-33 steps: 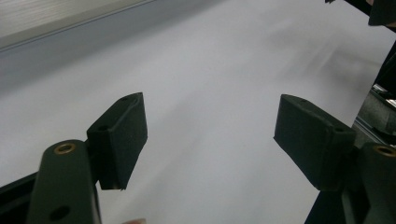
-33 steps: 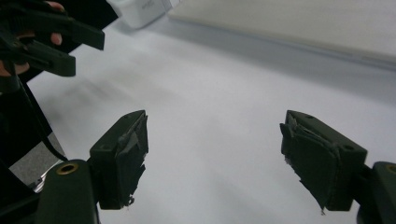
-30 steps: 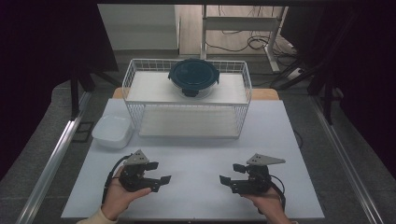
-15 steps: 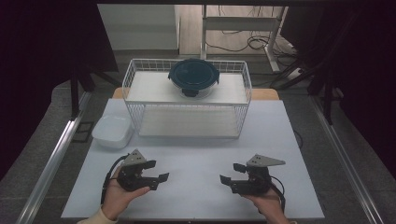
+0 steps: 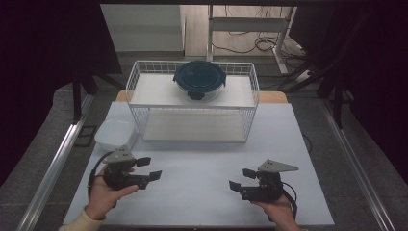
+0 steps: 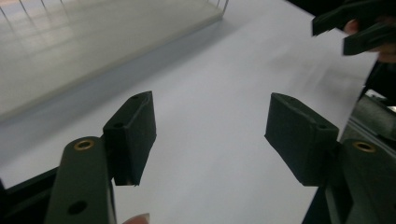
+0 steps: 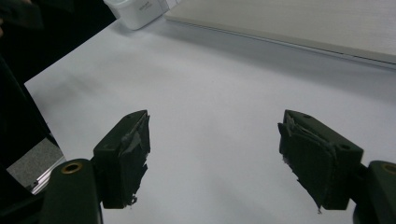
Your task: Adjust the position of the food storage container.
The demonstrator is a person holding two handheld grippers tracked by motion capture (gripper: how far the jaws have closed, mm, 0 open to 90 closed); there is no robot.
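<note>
The left tongs [image 5: 148, 169] sit at about seven o'clock on the white tabletop [image 5: 202, 192], spread with nothing between them, having just narrowed a little. The right tongs [image 5: 242, 179] sit at five o'clock, spread and empty. The white container [image 5: 114, 133] rests at ten o'clock, just beside the wire basket [image 5: 192, 108], near the left tongs.

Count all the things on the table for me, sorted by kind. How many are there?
Black two-jaw grippers: 2, the left gripper and the right gripper
White wire basket rack: 1
Round glass container with a dark blue lid: 1
White plastic tub: 1
Total: 5
</note>
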